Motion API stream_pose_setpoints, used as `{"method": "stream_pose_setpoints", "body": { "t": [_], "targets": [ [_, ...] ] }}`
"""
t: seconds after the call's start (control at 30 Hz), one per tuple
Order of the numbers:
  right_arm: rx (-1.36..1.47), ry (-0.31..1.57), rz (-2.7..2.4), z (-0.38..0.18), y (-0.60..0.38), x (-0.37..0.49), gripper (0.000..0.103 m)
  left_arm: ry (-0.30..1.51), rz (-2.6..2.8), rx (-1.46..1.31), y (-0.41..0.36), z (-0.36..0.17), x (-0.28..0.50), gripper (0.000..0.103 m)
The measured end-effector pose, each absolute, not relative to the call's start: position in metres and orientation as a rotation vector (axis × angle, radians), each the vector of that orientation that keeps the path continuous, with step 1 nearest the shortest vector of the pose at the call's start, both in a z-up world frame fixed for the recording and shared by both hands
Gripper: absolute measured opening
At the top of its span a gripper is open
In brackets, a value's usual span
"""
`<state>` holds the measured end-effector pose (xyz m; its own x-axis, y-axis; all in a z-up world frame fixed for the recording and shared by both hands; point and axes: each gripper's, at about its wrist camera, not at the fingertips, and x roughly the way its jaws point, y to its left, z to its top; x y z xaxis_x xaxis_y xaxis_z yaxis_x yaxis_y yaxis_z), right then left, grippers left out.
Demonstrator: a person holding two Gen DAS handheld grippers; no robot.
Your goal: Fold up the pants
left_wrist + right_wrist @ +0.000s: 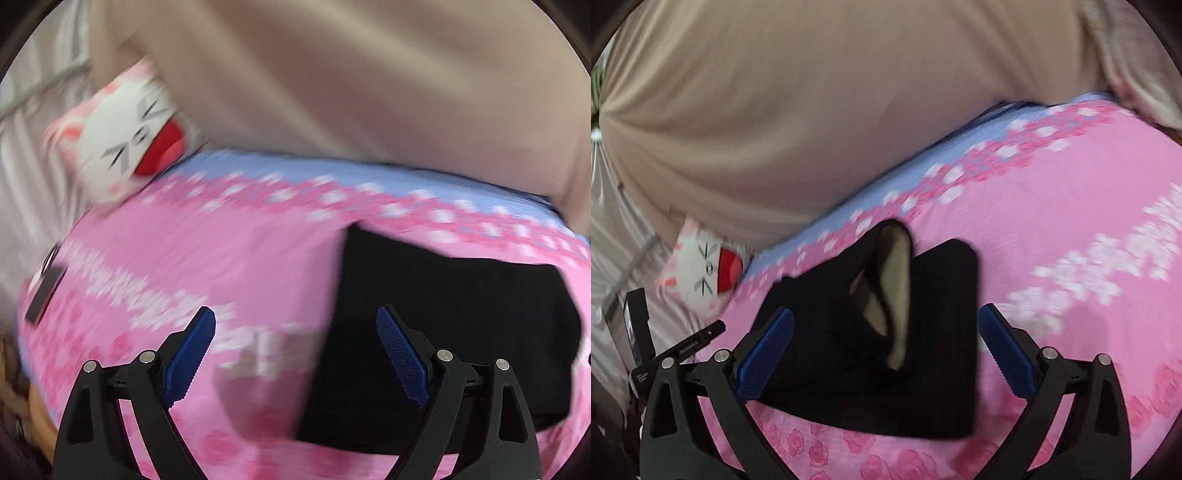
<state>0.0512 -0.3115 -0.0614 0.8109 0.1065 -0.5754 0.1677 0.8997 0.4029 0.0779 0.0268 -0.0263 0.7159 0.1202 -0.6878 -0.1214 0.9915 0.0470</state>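
**A:** Right wrist view: black pants (849, 354) lie in a folded bundle on a pink flowered bedspread (1052, 229), a paler lining showing at a gap in the top layer. What of the grippers?

**B:** The right gripper (886, 354) hangs over the bundle, its blue pads spread wide with nothing between them. In the left wrist view, the left gripper (295, 354) is likewise spread and empty, the pants (443, 332) lying ahead and to its right on the bedspread (184, 258).

**A:** And beyond?

**B:** A white cat-face plush toy (705, 273) with a red mouth sits at the bedspread's far edge, beneath a beige cloth (812, 110). The left view is blurred.
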Motion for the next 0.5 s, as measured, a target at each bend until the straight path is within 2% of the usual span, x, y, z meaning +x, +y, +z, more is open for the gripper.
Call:
{"method": "stream_pose_setpoints", "body": {
  "t": [0.07,0.13,0.17,0.2,0.23,0.27,0.33,0.4,0.47,0.5],
  "targets": [
    [0.430,0.717,-0.110,-0.078,-0.305,0.077,0.098,0.787,0.153,-0.023,0.047,-0.036,0.076,0.087],
    [0.416,0.702,-0.119,-0.086,-0.295,0.084,0.095,0.804,0.153,-0.032,0.063,-0.043,0.071,0.087],
    [0.357,0.699,-0.132,-0.085,-0.286,0.085,0.086,0.807,0.153,-0.031,0.068,-0.044,0.072,0.087],
    [0.272,0.705,-0.161,-0.081,-0.275,0.084,0.055,0.810,0.156,-0.030,0.070,-0.046,0.074,0.087],
    [0.253,0.690,-0.155,-0.075,-0.272,0.080,0.034,0.810,0.153,-0.029,0.072,-0.047,0.077,0.087],
    [0.280,0.671,-0.127,-0.067,-0.274,0.073,0.029,0.812,0.147,-0.028,0.074,-0.049,0.079,0.087],
    [0.352,0.618,-0.100,-0.048,-0.288,0.050,0.006,0.820,0.120,-0.033,0.072,-0.050,0.085,0.087],
    [0.381,0.600,-0.109,-0.041,-0.297,0.033,0.006,0.824,0.082,-0.039,0.067,-0.051,0.093,0.087],
    [0.325,0.689,-0.172,-0.062,-0.299,0.033,0.008,0.824,0.045,-0.033,0.058,-0.054,0.096,0.087],
    [0.329,0.720,-0.186,-0.072,-0.301,0.037,0.018,0.830,0.033,-0.024,0.055,-0.057,0.098,0.087]
  ]
}}
